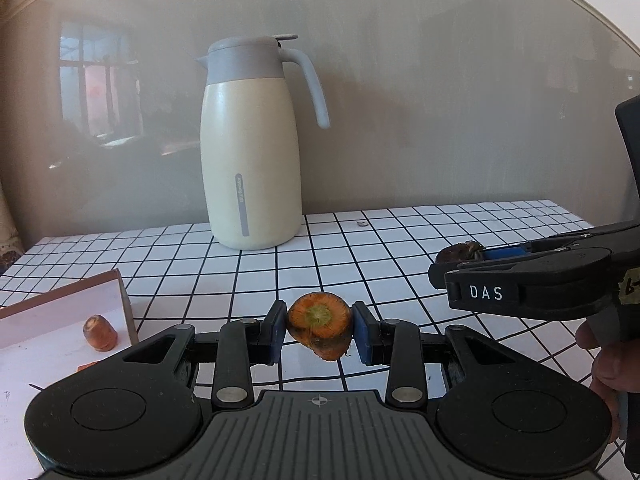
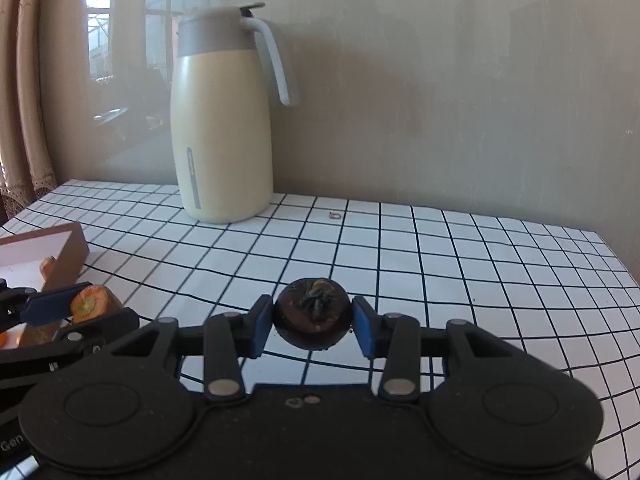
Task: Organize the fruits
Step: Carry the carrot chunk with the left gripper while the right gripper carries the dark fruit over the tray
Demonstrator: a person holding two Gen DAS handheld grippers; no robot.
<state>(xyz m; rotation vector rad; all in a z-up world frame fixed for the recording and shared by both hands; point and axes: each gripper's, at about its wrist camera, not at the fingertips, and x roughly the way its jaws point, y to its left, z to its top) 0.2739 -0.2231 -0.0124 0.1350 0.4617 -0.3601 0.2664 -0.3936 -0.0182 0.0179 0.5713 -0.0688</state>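
Observation:
My left gripper [image 1: 319,328] is shut on an orange carrot chunk [image 1: 319,322], cut face toward the camera, held just above the checkered tablecloth. It also shows at the left of the right wrist view [image 2: 90,303]. My right gripper [image 2: 313,322] is shut on a dark round mangosteen [image 2: 312,314] with a dried green stem. That gripper enters the left wrist view from the right [image 1: 460,256], with the mangosteen [image 1: 456,254] at its tip. A small carrot piece [image 1: 100,332] lies in a shallow brown-walled box [image 1: 60,300] at the left.
A cream thermos jug [image 1: 252,148] with a grey lid and handle stands at the back against the wall. A small metal ring [image 2: 334,215] lies on the cloth near it. The table's right edge [image 2: 616,256] is close to the right gripper.

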